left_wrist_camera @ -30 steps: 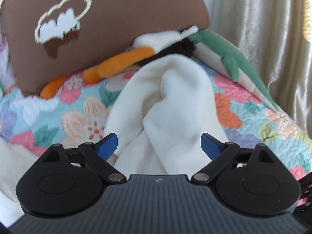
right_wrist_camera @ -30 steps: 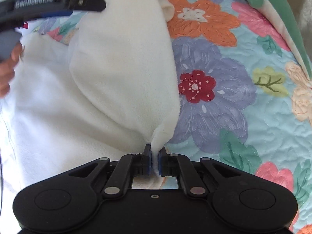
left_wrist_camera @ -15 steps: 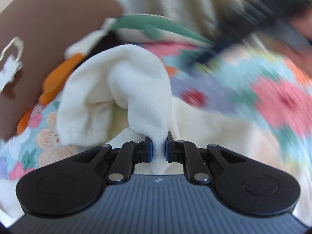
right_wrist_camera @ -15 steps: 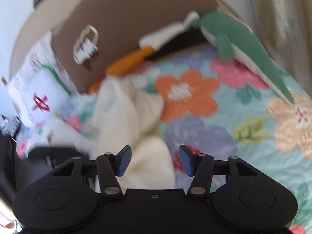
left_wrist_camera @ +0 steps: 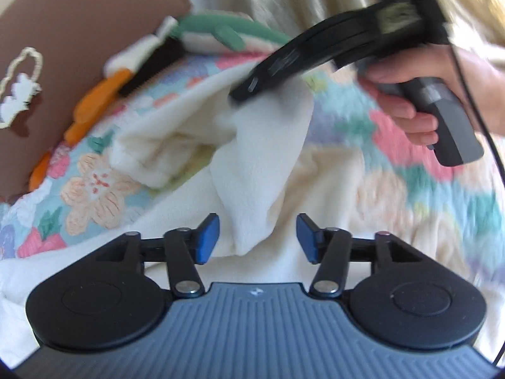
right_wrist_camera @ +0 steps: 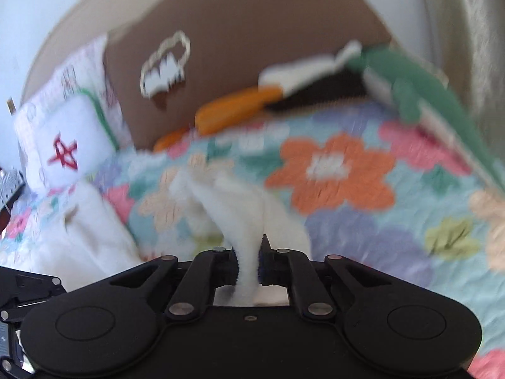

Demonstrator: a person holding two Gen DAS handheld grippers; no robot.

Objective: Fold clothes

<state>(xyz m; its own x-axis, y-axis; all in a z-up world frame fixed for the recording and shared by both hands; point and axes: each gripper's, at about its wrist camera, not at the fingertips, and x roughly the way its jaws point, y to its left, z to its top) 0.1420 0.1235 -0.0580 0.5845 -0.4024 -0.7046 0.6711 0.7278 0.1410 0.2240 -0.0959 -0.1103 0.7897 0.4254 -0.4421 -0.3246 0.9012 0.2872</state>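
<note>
— Floral quilt (right_wrist_camera: 394, 221) under us, brown pillow (right_wrist_camera: 252, 31) far behind. How are our tools?

— Our right gripper (right_wrist_camera: 247, 267) is pinching a fleece (right_wrist_camera: 240, 221) ridge. Our left gripper (left_wrist_camera: 257, 240) has just been opening; a fold hangs between its jaws, unpressed.

— Where's the cloth from there?

— It runs from the near left up to the far right, toward our right hand (left_wrist_camera: 419, 75), which is nearer the raised end.

We see a cream-white fleece garment (left_wrist_camera: 262, 164) on a quilt (right_wrist_camera: 394, 221) patterned with orange, pink and lilac flowers on pale blue; our gripper pads (left_wrist_camera: 206, 241) are blue, and the pillow (right_wrist_camera: 240, 63) is brown.
</note>
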